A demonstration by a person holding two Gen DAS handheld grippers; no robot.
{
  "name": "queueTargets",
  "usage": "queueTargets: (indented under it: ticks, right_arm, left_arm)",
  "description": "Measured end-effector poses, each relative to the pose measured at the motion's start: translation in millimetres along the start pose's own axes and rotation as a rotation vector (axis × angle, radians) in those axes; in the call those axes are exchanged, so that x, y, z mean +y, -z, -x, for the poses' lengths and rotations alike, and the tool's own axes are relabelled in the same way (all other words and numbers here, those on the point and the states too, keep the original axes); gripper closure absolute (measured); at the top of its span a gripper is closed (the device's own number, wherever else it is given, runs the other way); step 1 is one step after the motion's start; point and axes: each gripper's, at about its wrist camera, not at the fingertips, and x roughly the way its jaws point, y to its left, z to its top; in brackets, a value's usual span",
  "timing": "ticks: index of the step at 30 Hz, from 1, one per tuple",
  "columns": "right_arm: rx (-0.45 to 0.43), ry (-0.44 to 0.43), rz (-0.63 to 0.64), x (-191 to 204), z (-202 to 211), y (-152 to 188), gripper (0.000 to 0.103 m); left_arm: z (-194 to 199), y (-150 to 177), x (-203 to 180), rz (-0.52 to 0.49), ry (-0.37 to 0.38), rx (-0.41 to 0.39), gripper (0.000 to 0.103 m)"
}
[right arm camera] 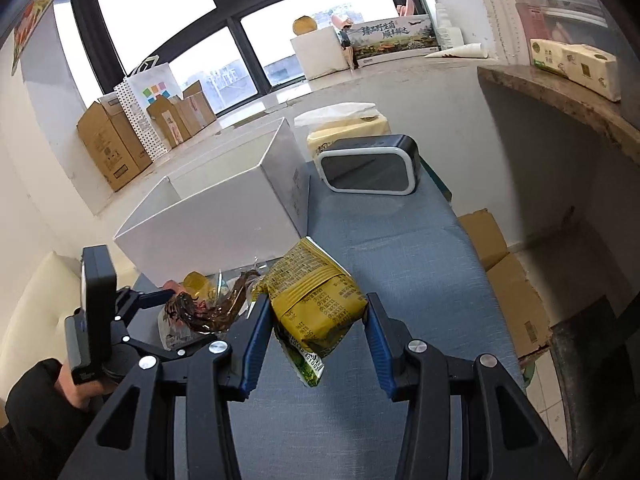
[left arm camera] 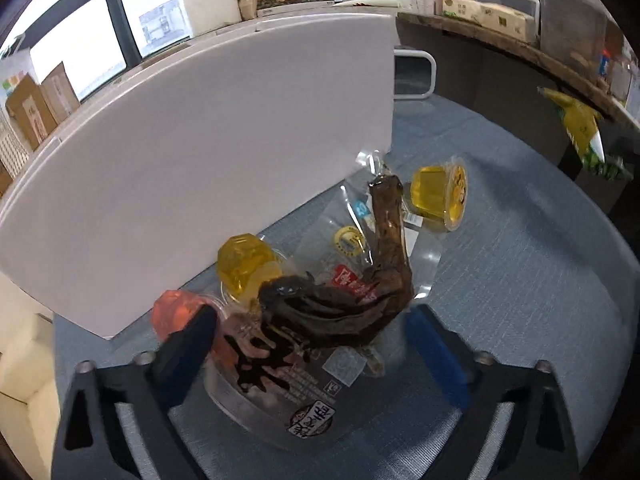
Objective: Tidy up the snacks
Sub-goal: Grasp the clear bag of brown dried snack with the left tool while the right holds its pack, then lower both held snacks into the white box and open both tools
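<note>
Left gripper (left arm camera: 308, 344) hangs with its jaws spread wide around a clear packet of braised meat (left arm camera: 336, 304), the blue fingers (left arm camera: 188, 344) flanking it on both sides without visibly pressing it; the packet's long axis runs straight ahead from the jaws and bends up to the right, and whether it rests on the blue cloth (left arm camera: 520, 280) or is lifted cannot be told. Just ahead-left of the jaws sit an orange jelly cup (left arm camera: 172, 308) and a yellow jelly cup (left arm camera: 244, 260), with another yellow cup (left arm camera: 440, 196) ahead-right, all near the wall of the white box (left arm camera: 200, 160). Right gripper (right arm camera: 316, 336) is clamped on a yellow snack packet (right arm camera: 316, 300), held off the cloth, its long axis slanting away ahead-left toward the open white box (right arm camera: 224, 208), which looks the likely drop point and lies nearer this hand's load
</note>
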Motion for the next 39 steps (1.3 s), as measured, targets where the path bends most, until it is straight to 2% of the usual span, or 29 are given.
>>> queueTargets:
  ticks: [1,2,4,5,8,12,15,17,21,29,34,39]
  right_arm:
    - [0.002,-0.003,0.001,1.0,-0.3,0.7,0.054]
    - [0.002,-0.005,0.004,2.8,-0.7,1.3,0.054]
    - [0.003,-0.008,0.009,5.2,-0.8,3.6,0.054]
    - [0.005,-0.012,0.010,6.1,-1.2,4.3,0.054]
    - [0.008,-0.016,0.018,9.6,-2.6,5.8,0.054]
    - [0.011,-0.025,0.027,14.1,-3.2,7.4,0.054]
    - [0.010,-0.029,0.031,16.2,-2.6,8.6,0.054]
    - [0.008,-0.029,0.034,16.9,-2.5,8.9,0.054]
    - [0.005,-0.041,0.047,19.4,0.3,9.6,0.054]
    - [-0.026,-0.092,0.086,37.1,6.9,-0.8,0.054]
    - [-0.051,-0.129,0.160,71.2,-7.5,-29.6,0.054]
    - [-0.076,-0.158,0.208,108.2,-35.8,-80.0,0.054]
  left_arm:
    - [0.3,-0.3,4.5,0.020,0.031,0.005,0.024]
    - [2.1,-0.3,7.8,0.040,0.060,0.002,0.038]
    - [9.4,-1.3,7.9,0.032,0.047,-0.017,0.047]
    - [13.3,-1.4,7.2,0.030,0.065,-0.028,0.055]
    - [27.9,-2.2,3.2,0.035,0.099,-0.069,0.064]
    - [48.0,-0.1,6.9,0.100,0.162,-0.128,0.074]
    - [57.4,6.4,4.0,0.107,0.147,-0.152,0.085]
    - [61.0,9.2,1.7,0.123,0.130,-0.160,0.085]
    - [73.5,14.7,-1.2,0.201,0.156,-0.231,0.085]
    - [144.4,14.9,6.0,0.260,0.108,-0.385,0.085]
    - [171.3,-8.1,36.0,0.294,0.045,-0.447,0.085]
    - [163.2,-39.4,79.8,0.339,-0.028,-0.456,0.085]
